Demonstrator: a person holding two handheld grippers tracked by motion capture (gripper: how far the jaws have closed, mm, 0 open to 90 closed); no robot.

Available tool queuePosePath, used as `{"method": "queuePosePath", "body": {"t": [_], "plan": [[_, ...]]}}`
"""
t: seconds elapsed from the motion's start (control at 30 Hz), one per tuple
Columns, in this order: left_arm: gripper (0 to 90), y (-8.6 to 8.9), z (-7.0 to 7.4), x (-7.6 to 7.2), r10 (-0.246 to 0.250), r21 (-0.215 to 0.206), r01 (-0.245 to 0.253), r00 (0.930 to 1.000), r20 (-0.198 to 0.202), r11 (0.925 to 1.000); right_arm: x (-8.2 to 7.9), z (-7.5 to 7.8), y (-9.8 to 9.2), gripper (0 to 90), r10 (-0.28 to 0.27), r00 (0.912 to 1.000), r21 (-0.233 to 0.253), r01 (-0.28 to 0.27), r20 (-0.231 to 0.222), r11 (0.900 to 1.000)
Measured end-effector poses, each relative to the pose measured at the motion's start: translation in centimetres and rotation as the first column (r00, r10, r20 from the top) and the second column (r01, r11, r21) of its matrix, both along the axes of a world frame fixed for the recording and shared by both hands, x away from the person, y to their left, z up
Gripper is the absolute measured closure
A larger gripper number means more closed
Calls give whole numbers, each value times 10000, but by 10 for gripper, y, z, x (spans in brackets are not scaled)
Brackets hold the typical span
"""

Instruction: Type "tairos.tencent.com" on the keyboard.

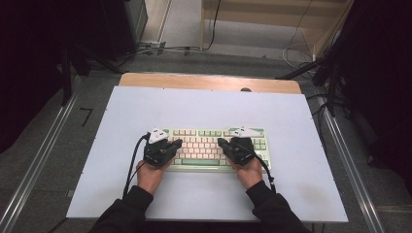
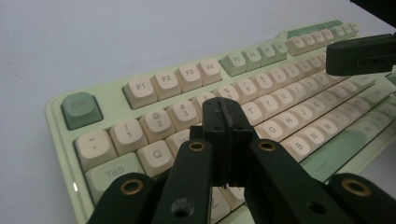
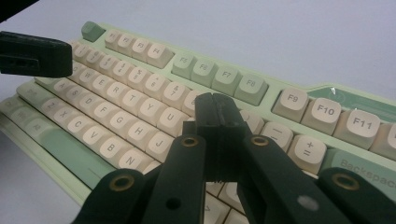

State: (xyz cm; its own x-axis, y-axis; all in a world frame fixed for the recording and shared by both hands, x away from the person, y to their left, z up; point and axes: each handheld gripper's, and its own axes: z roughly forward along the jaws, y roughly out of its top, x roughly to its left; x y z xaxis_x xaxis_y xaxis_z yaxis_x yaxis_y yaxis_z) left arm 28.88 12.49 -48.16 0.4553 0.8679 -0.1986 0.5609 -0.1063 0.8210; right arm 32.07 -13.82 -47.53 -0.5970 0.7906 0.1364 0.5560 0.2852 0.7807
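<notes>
Two closed, empty grippers, left and right, we hold over the keyboard, its length running crosswise beneath both, keys just under each tip.
</notes>
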Motion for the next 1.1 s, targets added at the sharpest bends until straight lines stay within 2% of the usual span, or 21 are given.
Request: {"method": "queuePosePath", "body": {"t": [0.27, 0.57, 0.83, 1.1], "plan": [[900, -11, 0, 8, -151, 65, 151, 9999, -51, 9999, 0, 1, -4, 873, -50, 10000, 38, 50, 23, 10000], [900, -21, -4, 14, -296, 317, 304, 9993, -237, 9990, 0, 1, -5, 873, -108, 9999, 57, 108, 9, 9999], [900, -22, -8, 19, -193, 441, 212, 9989, -416, 9988, -1, 2, -6, 873, -129, 9999, 60, 129, -3, 9999], [900, -25, -8, 20, -245, 434, 262, 9989, -397, 9987, -1, 1, -5, 873, -111, 9999, 57, 111, 2, 9999]]}}
